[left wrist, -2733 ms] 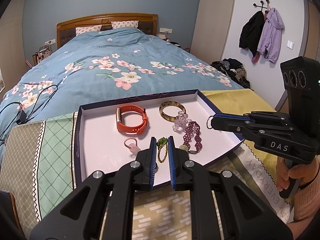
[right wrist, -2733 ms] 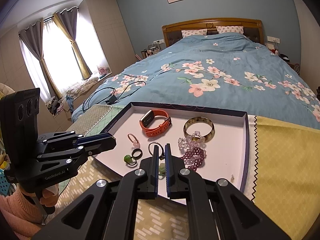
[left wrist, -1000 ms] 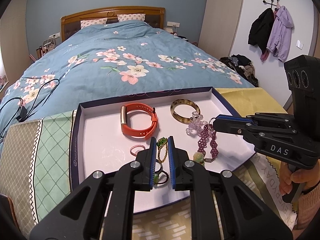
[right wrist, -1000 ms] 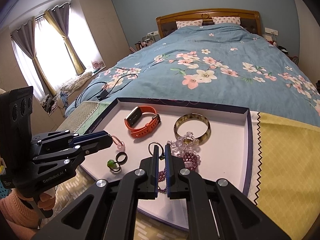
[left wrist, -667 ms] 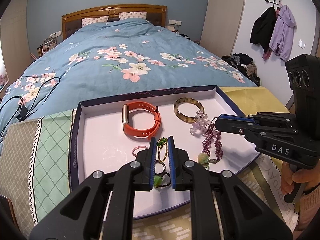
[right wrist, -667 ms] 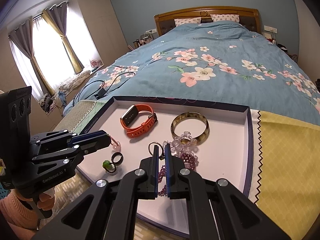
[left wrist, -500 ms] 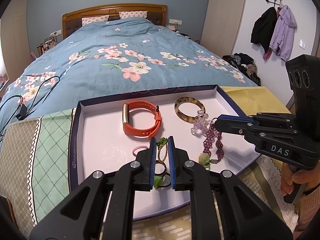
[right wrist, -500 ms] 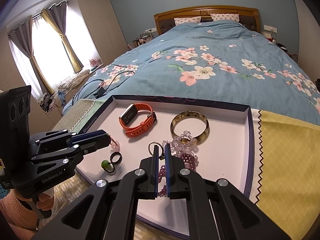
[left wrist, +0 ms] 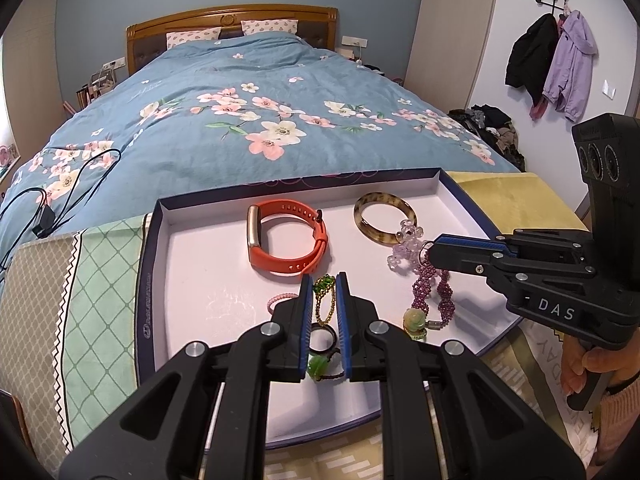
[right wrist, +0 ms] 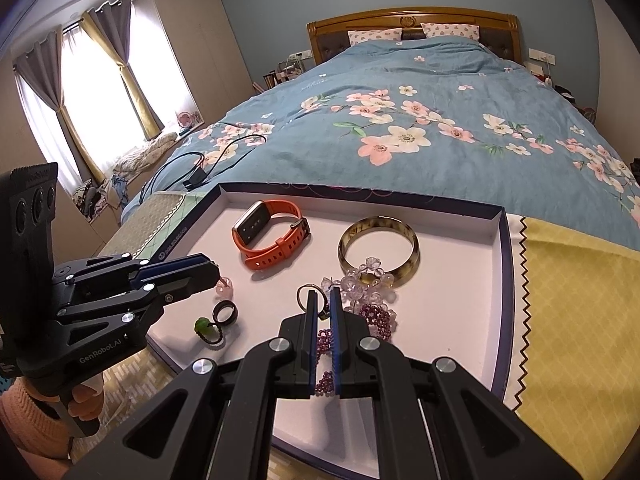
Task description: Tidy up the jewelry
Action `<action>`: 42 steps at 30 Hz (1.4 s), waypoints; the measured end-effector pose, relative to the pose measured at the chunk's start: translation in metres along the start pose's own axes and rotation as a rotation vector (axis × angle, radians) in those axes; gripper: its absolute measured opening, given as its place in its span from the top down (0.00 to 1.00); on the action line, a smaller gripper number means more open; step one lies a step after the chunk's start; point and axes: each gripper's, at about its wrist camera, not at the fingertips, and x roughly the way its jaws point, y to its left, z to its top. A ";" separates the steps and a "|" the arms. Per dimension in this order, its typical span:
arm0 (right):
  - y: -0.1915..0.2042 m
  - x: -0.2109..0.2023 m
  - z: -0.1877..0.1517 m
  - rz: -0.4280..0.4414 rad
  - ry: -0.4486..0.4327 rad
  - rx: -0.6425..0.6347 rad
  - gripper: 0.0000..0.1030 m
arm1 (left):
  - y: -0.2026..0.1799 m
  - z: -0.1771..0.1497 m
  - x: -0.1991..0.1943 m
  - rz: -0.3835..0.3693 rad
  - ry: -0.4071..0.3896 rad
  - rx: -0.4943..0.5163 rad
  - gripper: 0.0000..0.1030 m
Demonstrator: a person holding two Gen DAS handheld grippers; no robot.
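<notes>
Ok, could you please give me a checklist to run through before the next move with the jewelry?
1. Left gripper pinching the green bead chain: ok.
2. Right gripper holding the silver ring: ok.
3. Bare space in the tray for setting pieces down: ok, on its left side.
4. Chain hanging free of the black ring below: cannot tell.
5. Right gripper clear of the purple bracelet beneath it: cannot tell.

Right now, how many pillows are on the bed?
2. One pillow leans on the headboard, and the other pillow sits beside it. More could hide under the blanket.
</notes>
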 end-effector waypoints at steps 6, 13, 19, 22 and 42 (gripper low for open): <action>0.000 0.005 0.000 -0.006 0.011 -0.003 0.96 | 0.003 0.000 0.006 0.006 0.008 -0.003 0.88; 0.000 0.006 -0.001 -0.009 0.014 -0.004 0.96 | 0.002 0.000 0.007 0.007 0.010 -0.004 0.88; 0.000 0.008 -0.002 -0.013 0.019 -0.010 0.96 | 0.002 0.001 0.007 0.007 0.011 -0.004 0.88; 0.001 0.009 -0.002 -0.015 0.021 -0.012 0.96 | 0.003 0.001 0.009 0.008 0.013 -0.005 0.88; 0.002 0.015 -0.004 -0.040 0.038 -0.033 0.96 | 0.001 -0.003 0.021 0.017 0.035 -0.002 0.88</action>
